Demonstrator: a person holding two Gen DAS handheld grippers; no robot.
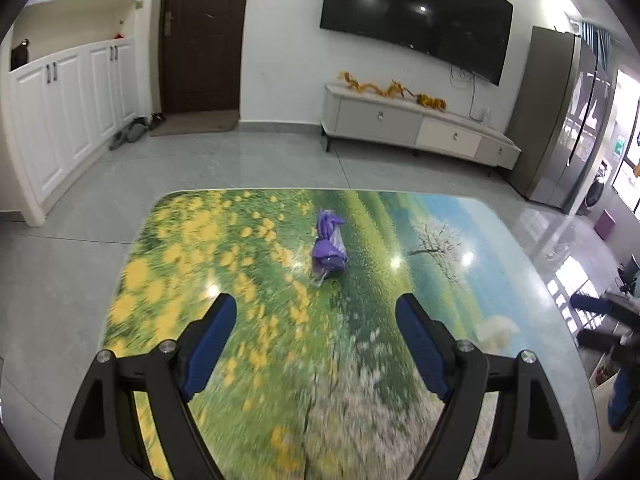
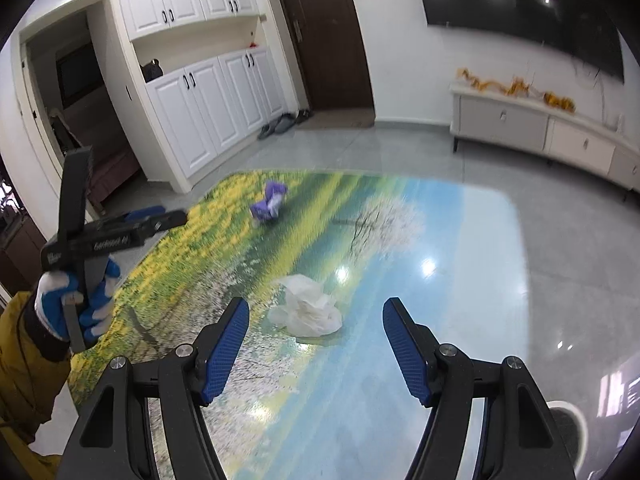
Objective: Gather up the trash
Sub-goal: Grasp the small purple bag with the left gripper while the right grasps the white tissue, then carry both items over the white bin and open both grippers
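Both hand-held grippers, left (image 1: pixel 316 312) and right (image 2: pixel 316 316), wide open and empty above the counter (image 2: pixel 460 280); crumpled white plastic bag (image 2: pixel 306 311) probably light, soft, slippery, best pinched at a raised fold.

The table (image 1: pixel 500 240) is covered with a printed meadow of green grass, yellow flowers, a white blossoming tree and blue sky. The crumpled wrapper (image 1: pixel 329 250) is coloured purple with a pale patch, and the tissue (image 2: pixel 306 312) is white. Blue pads (image 1: pixel 212 340) are set on black gripper frames.
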